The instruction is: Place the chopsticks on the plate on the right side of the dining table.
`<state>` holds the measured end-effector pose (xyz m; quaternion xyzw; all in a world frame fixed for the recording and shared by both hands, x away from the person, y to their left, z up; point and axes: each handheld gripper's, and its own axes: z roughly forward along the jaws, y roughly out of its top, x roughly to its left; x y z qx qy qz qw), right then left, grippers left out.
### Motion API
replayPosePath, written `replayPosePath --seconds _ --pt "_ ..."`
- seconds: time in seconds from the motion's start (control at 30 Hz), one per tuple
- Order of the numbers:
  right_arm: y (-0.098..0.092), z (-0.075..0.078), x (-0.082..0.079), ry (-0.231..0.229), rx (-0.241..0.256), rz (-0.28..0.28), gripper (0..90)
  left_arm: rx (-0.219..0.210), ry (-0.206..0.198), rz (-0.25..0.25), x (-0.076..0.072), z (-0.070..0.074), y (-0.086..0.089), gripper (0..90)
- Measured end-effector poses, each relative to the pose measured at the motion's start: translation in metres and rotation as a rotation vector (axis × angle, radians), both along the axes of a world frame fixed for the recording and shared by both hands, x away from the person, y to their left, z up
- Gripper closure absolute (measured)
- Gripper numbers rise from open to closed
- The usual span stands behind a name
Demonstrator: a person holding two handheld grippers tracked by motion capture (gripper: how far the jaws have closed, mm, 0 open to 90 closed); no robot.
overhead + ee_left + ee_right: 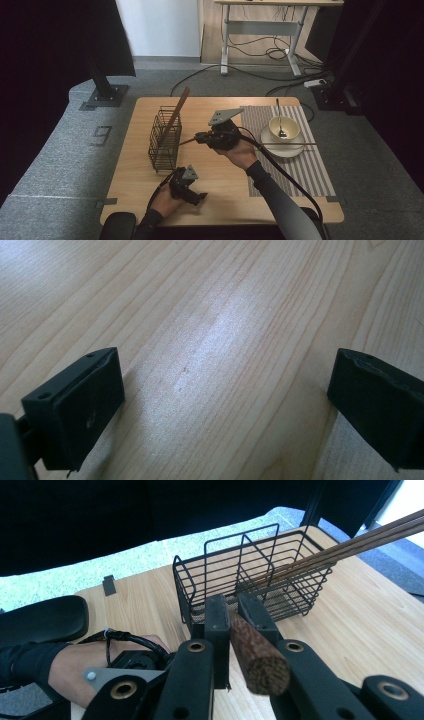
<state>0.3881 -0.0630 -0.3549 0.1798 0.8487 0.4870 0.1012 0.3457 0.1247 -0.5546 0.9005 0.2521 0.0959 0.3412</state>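
Nearest the person, the left gripper [192, 196] sits low over the bare wooden table [220, 315], jaws wide apart and empty. Past it, the right gripper [201, 138] is clamped on a wooden chopstick [252, 652] aimed at the wire cutlery basket [164, 142], which already has chopsticks [177, 112] leaning in it, so it looks roughly halfway done. Further right, one more chopstick [292, 144] lies across the plate [280, 150] under the bowl [284, 127] with its spoon [280, 120]; nothing blocks the basket.

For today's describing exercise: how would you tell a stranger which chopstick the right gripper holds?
Find the black wire basket on the left half of the wooden table. Just right of it, the right gripper is shut on one dark wooden chopstick, held level. The other chopsticks stand leaning inside the basket.
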Motion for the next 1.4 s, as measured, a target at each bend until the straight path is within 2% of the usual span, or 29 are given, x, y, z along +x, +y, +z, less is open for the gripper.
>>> replayPosePath --seconds 0.33,0.6,0.8,1.13,1.4 --pt "-0.024 0.018 -0.009 -0.039 0.019 -0.033 82.8 -0.002 0.0 0.001 0.0 0.0 0.0 2.1" --pt "-0.043 0.017 -0.015 -0.053 0.019 -0.069 82.8 -0.002 0.001 0.001 0.0 0.0 0.0 2.1" --pt "-0.058 0.006 -0.015 -0.044 0.026 -0.101 82.8 -0.002 0.001 0.0 0.0 0.0 0.0 2.1" --pt "-0.08 -0.026 -0.02 -0.026 0.042 -0.134 82.8 -0.003 0.001 0.001 0.0 0.0 0.0 2.1" --pt "-0.093 -0.046 -0.027 -0.039 0.037 -0.157 82.8 -0.002 0.003 0.002 0.0 0.0 0.0 2.1"
